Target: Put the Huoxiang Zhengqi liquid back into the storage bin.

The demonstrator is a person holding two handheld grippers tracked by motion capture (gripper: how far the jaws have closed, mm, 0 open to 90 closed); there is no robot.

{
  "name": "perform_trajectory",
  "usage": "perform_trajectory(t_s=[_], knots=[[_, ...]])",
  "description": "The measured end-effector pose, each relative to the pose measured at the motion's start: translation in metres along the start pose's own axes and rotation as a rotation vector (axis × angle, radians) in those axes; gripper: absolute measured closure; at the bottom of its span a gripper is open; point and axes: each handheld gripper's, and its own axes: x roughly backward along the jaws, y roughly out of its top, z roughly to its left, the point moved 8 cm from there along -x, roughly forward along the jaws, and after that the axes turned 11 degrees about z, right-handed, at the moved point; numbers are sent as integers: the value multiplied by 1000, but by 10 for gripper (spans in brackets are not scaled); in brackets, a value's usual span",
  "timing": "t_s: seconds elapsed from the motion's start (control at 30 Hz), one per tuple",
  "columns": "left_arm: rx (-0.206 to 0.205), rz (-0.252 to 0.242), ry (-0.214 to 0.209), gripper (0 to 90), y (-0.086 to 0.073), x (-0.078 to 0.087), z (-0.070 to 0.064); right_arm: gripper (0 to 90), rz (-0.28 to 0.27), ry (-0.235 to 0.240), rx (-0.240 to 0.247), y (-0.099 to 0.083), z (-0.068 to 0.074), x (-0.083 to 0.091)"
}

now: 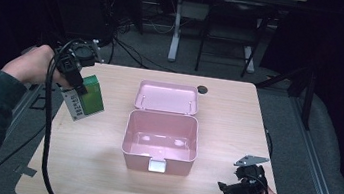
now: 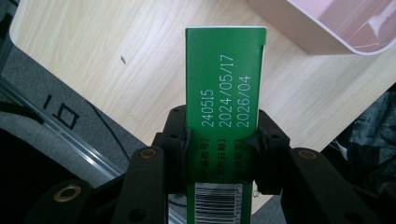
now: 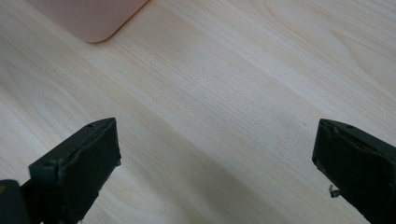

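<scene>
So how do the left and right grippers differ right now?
The left gripper is shut on the green carton, while the right gripper has its jaws wide apart with nothing between them. The left gripper is raised over the table's left edge; the right gripper sits low near the front right corner. Both are black, hand-held, and outside the open pink box.

A green carton (image 2: 225, 93) with white print and a barcode, a pale pink box (image 1: 161, 136), a light wood-grain table (image 1: 226, 129).

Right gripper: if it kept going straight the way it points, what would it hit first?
Probably the bare wooden table: the open right gripper points down at it. The pink box lies off to one side.
</scene>
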Motion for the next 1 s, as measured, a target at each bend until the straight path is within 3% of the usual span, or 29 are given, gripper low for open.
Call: perform_trajectory(t_s=[1.0], knots=[[-64,-8,35,636,27,38,-13,0,33,8,11,-2,1,-5]])
